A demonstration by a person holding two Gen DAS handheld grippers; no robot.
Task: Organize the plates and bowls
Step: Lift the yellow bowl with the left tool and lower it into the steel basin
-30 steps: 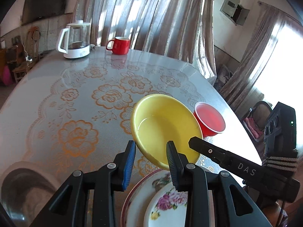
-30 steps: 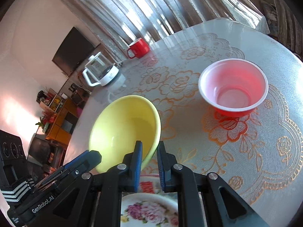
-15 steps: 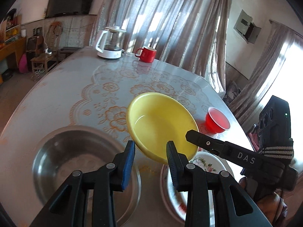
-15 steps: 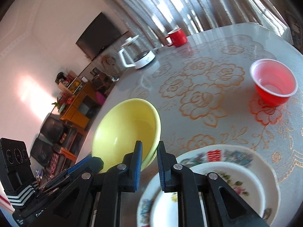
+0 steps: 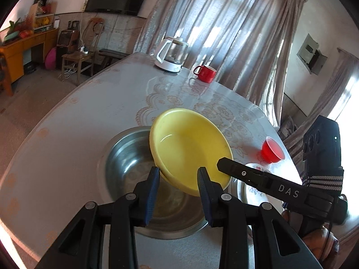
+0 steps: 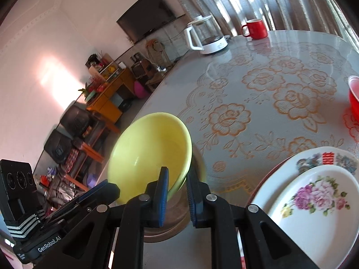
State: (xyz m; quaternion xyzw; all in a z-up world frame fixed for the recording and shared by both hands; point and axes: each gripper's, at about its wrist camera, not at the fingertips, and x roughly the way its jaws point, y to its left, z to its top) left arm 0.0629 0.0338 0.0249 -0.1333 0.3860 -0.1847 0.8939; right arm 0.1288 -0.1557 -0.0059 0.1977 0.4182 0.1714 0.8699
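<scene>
Glossy yellow plastic bowl [image 5: 188, 148]: empty, tilted, held above wide steel basin [image 5: 128, 157]; flowered white plates [image 6: 314, 201] stacked beside.

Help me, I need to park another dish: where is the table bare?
Bare: the broad stretch left of the steel basin, and the flowered middle between the yellow bowl, kettle and red mug. Crowded: the near right edge, with stacked plates and a red cup.

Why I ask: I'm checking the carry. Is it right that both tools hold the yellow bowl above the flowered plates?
Not quite. Both tools, left and right, hold the yellow bowl, but above the steel basin, as the left wrist view shows; the flowered plates lie beside it.
</scene>
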